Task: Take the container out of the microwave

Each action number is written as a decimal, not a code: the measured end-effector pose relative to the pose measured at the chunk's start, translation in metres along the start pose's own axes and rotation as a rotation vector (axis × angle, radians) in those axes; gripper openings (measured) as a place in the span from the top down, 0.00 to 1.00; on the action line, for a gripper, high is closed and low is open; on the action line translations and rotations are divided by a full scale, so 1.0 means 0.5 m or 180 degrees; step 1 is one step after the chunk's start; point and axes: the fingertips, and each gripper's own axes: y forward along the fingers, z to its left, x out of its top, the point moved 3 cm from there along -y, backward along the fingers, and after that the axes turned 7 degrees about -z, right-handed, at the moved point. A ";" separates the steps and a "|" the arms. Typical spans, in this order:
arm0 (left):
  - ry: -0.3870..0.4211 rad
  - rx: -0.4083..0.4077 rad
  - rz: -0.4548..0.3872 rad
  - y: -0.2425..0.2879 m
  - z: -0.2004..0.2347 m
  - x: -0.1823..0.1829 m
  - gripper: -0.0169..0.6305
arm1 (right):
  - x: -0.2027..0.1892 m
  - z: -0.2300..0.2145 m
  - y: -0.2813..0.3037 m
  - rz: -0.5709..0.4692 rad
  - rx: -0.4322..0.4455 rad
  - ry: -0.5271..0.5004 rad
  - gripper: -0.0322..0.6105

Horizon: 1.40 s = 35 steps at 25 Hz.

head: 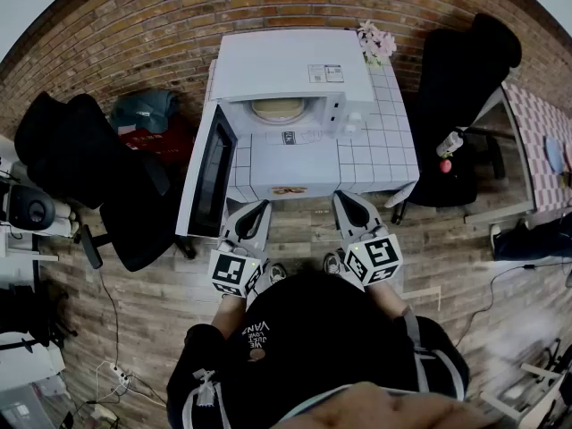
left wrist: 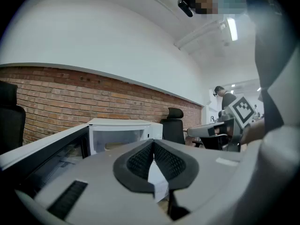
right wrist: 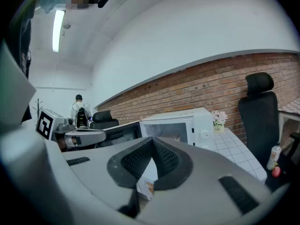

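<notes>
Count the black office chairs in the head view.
2. One black chair stands left of the open microwave door; the other chair stands right of the tiled table. Others may be hidden outside the frame.

Microwave (head: 295, 70) sits on the table (head: 299, 164), backed against the brick wall (head: 152, 34), its door (head: 213, 170) swung out left. Container (head: 279, 110) inside it. Flowers (head: 375, 43) at the microwave's right rear. Left chair (head: 80, 150) and right chair (head: 460, 79) flank the table. Left gripper (head: 262, 206) and right gripper (head: 345, 197) are side by side at the front edge.
</notes>
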 end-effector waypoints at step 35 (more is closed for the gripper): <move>-0.0154 0.0704 -0.0047 0.123 -0.006 -0.037 0.96 | -0.032 -0.143 0.081 0.0104 0.0447 -0.0022 0.94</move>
